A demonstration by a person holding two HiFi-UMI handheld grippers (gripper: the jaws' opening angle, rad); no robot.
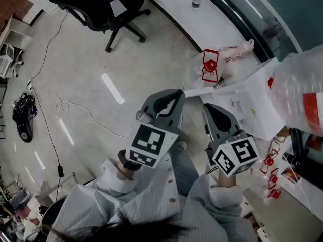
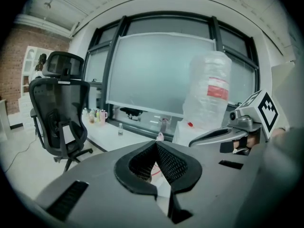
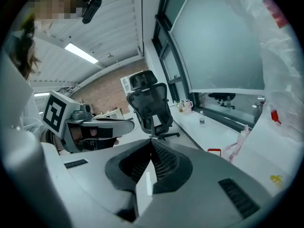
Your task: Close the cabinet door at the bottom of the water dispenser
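My left gripper [image 1: 177, 94] was shut, jaws tip to tip, nothing between; my right gripper [image 1: 208, 109] was the same. The cabinet door [image 1: 214, 90] stood open, jutting from the white water dispenser [image 1: 257, 105], just ahead of both tips; contact unclear

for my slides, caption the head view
The left hand-held gripper and right hand-held gripper, both shut, over the floor beside the water dispenser.

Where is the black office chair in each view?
Head view: office chair at the top, left of centre.
Left gripper view: office chair at the left.
Right gripper view: office chair near the middle.
Shared landmark: the water bottle, at the right in every view.
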